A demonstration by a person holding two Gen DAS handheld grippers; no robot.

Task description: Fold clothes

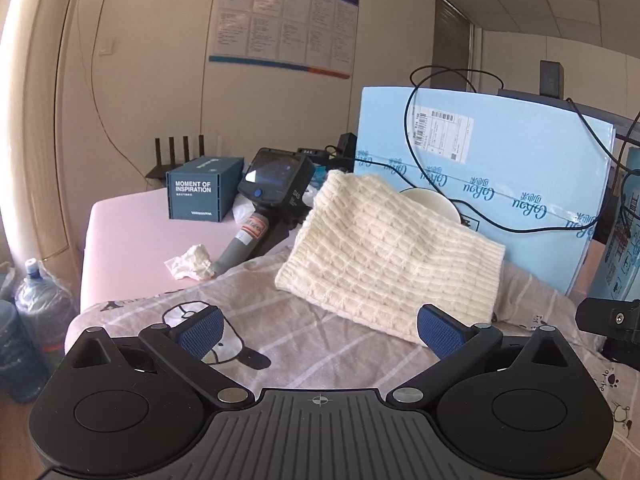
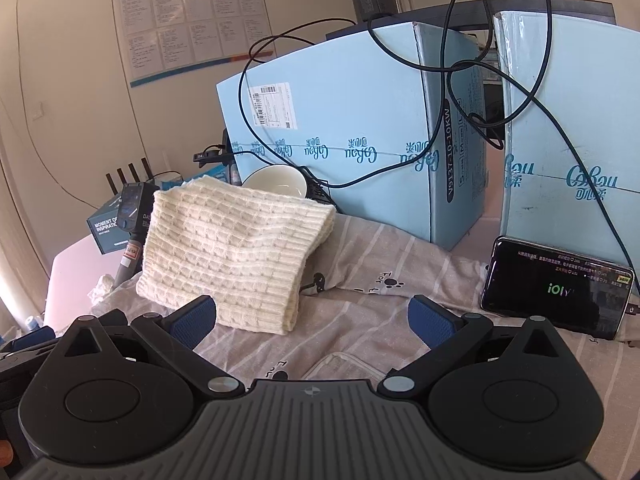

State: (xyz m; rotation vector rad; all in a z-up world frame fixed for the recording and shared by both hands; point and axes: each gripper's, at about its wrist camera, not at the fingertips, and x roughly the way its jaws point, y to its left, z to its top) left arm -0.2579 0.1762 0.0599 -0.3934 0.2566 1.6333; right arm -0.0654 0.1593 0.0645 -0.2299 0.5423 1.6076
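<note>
While the striped cloth (image 1: 320, 344) covers the table, a folded cream knit (image 1: 384, 252) lies on it just ahead of both grippers, left (image 1: 320, 332) and right (image 2: 312, 322), each spread wide and holding nothing.

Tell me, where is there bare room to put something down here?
Free: the pink table between the teal box and crumpled tissue. Crowded: behind the cream knit, where bowl, cables and blue cartons press together.

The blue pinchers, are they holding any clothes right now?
No, nothing is held. The left tool and right tool are both open above the striped garment; the folded cream sweater lies untouched.
</note>
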